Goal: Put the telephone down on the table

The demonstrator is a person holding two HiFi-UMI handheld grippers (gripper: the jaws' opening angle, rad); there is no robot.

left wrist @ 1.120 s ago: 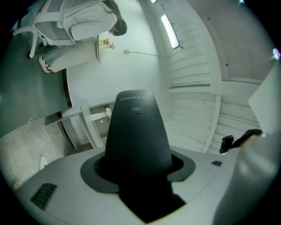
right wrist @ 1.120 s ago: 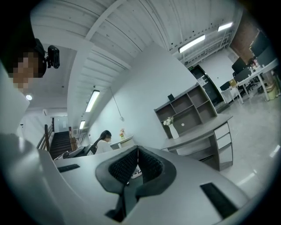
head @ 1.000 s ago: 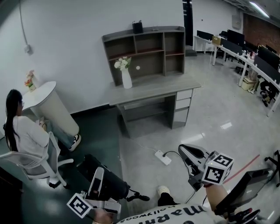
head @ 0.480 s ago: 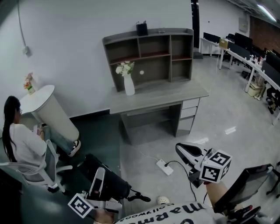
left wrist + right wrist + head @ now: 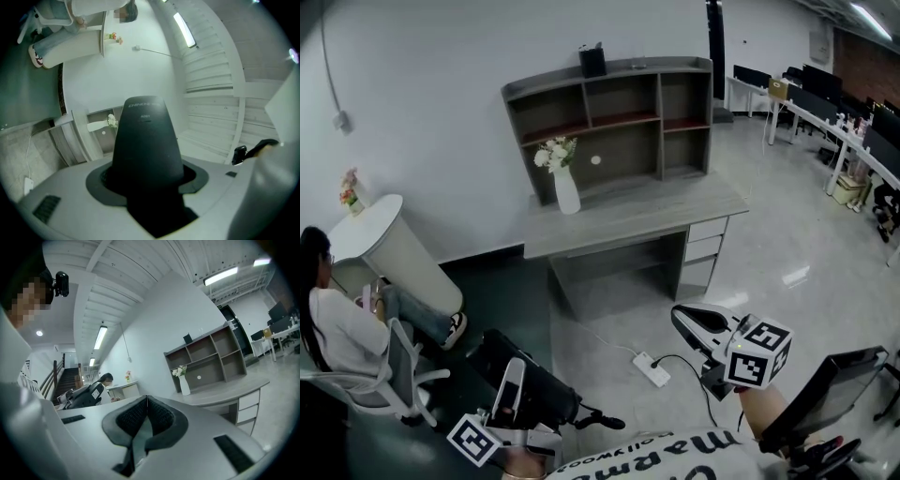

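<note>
Since a second ago the seated person [image 5: 337, 328] has slid farther left of the counter [image 5: 628, 214], which looms slightly larger. One bulky black telephone [image 5: 534, 394], with faint pale print near its rounded end, is clamped in the left hand-held gripper [image 5: 512, 386], well short of the counter's front. The right hand-held gripper [image 5: 686, 321], second of two, is pinched closed on nothing nearer the counter's drawers [image 5: 703, 246]; one vase [image 5: 567, 190] stands on the counter.

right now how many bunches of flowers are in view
2: white flowers in the vase on the grey desk, and a small pink bunch on the round white table at left. More may be hidden.
</note>
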